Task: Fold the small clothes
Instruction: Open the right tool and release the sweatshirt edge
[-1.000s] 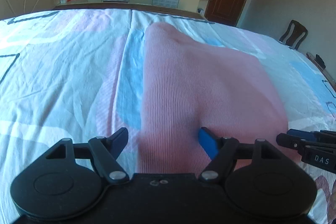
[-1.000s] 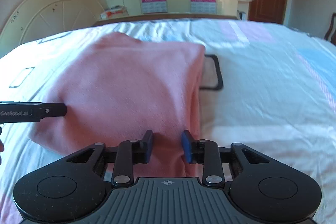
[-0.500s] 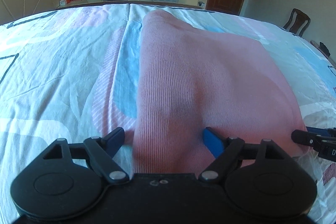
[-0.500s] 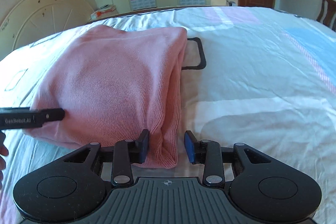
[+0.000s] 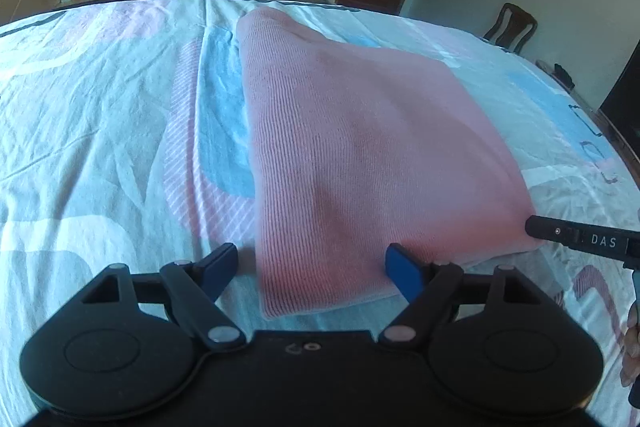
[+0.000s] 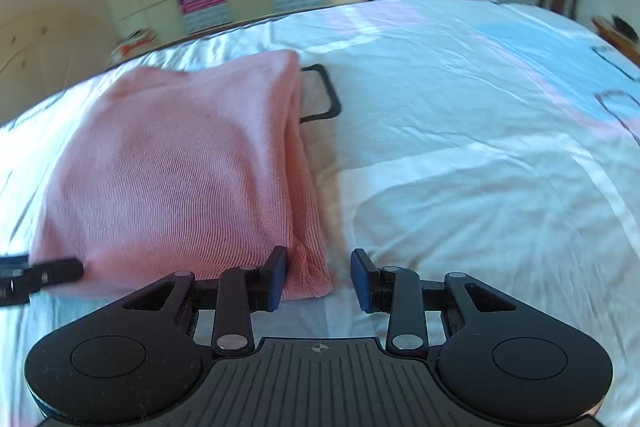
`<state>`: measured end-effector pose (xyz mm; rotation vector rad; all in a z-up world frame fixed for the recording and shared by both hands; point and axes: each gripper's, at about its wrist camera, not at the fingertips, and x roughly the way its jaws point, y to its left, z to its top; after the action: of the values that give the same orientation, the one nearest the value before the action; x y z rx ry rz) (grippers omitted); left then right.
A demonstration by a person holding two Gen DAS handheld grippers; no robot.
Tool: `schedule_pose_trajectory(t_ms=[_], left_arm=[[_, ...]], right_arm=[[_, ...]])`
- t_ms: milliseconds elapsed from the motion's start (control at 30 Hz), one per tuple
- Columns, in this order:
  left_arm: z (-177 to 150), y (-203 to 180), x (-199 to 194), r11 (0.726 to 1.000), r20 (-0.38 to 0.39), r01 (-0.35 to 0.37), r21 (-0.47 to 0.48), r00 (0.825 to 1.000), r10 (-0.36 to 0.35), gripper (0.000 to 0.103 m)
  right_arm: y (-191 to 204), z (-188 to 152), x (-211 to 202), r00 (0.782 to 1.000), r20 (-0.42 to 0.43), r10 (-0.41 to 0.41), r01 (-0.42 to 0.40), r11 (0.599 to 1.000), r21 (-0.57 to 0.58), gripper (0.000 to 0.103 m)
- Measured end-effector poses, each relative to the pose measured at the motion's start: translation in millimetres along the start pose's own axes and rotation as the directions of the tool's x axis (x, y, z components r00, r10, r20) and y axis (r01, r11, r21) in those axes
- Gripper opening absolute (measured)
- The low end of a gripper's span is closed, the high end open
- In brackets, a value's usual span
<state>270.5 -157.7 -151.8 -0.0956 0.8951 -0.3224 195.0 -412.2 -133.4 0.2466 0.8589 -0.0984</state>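
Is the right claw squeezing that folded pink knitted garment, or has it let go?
Apart. In the right wrist view the right claw stands open: the folded pink knitted garment's corner lies beside one pad, with white bedsheet showing in the gap.

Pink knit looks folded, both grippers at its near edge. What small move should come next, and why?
Probably draw both grippers back off the knit. It lies as a folded stack on the sheet. The left gripper, whose jaws have just been opening, straddles the near corner without pinching, and the right gripper is open beside the other corner, so nothing is held.
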Motion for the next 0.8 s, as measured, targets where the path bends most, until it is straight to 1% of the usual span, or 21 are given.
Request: schedule_pose_trajectory(t_ms=[67,167,233,300,433,500,567,600,633,667,800], left_arm=[[0.4,4.6,-4.7,1.0,0.002,0.023,-0.011,1.0,-0.023,0.08],[4.3,8.7,-10.3,0.999,0.02,0.046,-0.027,0.999,-0.045,0.08],[8.1,7.7,-10.2,0.999,0.041,0.041,-0.021,0.998,-0.04,0.08],[10.6,7.3,-3.4,0.999,0.034,0.03,-0.019,0.999,-0.03,0.08],[6.8,8.4,10.6,1.0,-0.003,0.008,-0.029,1.0,-0.008,0.079],[4.9,5.1,13.0,1.0,0.004,-0.002,0.003,1.0,0.002,0.081],[4.0,0.5,16.2,0.999,0.007,-0.019,0.039,1.0,0.018,0.082],[3.5,-0.3,16.1,0.999,0.008,-0.024,0.042,1.0,0.024,0.082],[3.8,-0.7,15.3,0.999,0.006,-0.026,0.035,1.0,0.026,0.082],[4.5,-0.9,14.2,0.999,0.003,-0.025,0.025,1.0,0.025,0.082],[10.8,-1.1,9.2,1.0,-0.005,-0.02,-0.01,1.0,0.02,0.082]], right_arm=[[6.2,0.8,-13.9,0.999,0.039,-0.016,0.016,1.0,0.0,0.035],[23.8,-0.5,-28.2,0.997,0.072,-0.019,0.023,0.998,-0.058,0.035],[37.1,-2.4,-28.1,0.998,0.068,-0.006,0.014,0.994,-0.105,0.035],[43.2,-4.3,-19.8,0.999,0.048,-0.007,0.013,0.992,-0.127,0.035],[33.4,-2.3,-3.4,0.999,0.035,-0.017,0.021,0.993,-0.117,0.035],[24.8,0.0,0.1,1.0,0.023,-0.011,0.013,0.996,-0.093,0.034],[20.8,-2.3,8.2,0.999,0.011,-0.039,0.04,0.991,-0.126,0.033],[13.5,-3.2,12.6,1.0,-0.002,-0.026,0.026,0.994,-0.102,0.033],[5.5,-2.4,13.3,1.0,-0.005,-0.002,0.002,0.998,-0.058,0.033],[2.0,-1.3,11.3,1.0,-0.003,0.005,-0.005,0.999,-0.039,0.033],[2.7,-1.8,5.2,1.0,0.001,0.007,-0.007,0.996,-0.084,0.033]])
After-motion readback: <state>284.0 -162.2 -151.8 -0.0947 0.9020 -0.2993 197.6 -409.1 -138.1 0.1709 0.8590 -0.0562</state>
